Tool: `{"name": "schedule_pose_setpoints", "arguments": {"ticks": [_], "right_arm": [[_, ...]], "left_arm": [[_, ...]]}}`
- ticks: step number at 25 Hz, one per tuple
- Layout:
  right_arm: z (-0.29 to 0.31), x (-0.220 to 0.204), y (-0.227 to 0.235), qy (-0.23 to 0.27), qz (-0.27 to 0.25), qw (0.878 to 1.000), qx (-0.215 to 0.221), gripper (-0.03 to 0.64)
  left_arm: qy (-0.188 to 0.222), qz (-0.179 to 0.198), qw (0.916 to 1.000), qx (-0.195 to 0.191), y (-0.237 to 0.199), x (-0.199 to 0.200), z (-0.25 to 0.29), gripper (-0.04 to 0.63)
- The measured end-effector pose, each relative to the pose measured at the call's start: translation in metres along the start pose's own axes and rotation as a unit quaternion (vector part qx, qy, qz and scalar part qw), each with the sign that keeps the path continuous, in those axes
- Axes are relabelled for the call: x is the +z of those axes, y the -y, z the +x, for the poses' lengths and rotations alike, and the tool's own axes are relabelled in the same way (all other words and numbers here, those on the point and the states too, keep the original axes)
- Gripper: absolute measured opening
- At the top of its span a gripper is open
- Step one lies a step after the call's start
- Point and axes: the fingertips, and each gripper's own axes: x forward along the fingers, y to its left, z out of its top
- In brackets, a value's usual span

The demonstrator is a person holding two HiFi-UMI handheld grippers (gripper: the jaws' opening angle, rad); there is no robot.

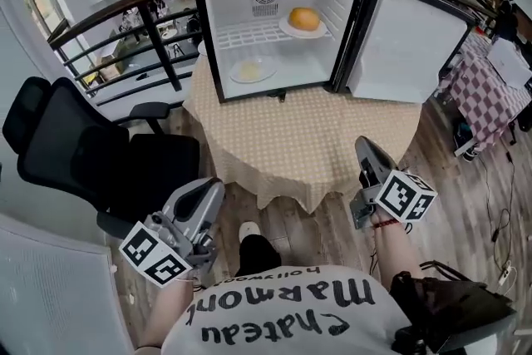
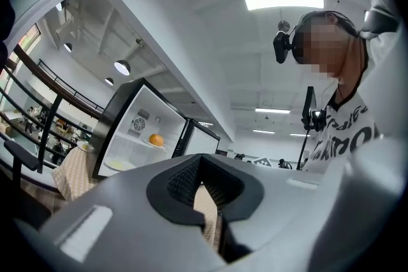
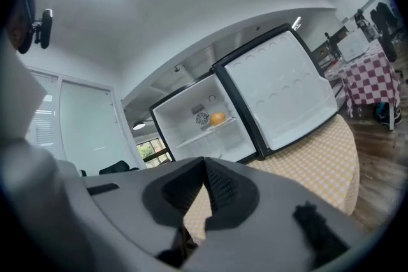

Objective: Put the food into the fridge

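Food (image 1: 304,17), a round orange piece, sits on a plate (image 1: 291,32) on the upper shelf of the fridge (image 1: 202,29). A second plate (image 1: 252,69) with something pale lies on the fridge floor below it. The door (image 1: 407,46) stands wide open to the right. The fridge rests on a round table (image 1: 307,137) with a checked cloth. Both claws hang near the person, well apart from the fridge: the left gripper (image 1: 212,189) and the right gripper (image 1: 364,145) are each clenched with nothing between the jaws. A black chair (image 1: 75,145) stands to the left.
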Motion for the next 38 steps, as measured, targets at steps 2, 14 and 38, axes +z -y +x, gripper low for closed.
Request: {"name": "schedule_pose_setpoints", "arguments": {"ticks": [2,14,38], "right_arm": [[-0.021,-0.003,-0.011,-0.004,-0.021,1.000,0.007,0.017],[-0.098,0.025,-0.049,0.048,-0.041,0.998,-0.003,0.015],[-0.140,0.030,-0.101,0.047,-0.053,0.997,-0.002,0.015]], "left_arm": [[0.001,-0.006,1.0000,0.002,0.013,0.000,-0.009,0.005],[-0.015,-0.020,0.9994,-0.025,0.069,0.002,-0.057,0.005],[0.015,-0.014,0.9984,-0.052,0.082,0.032,-0.100,0.005]]}}
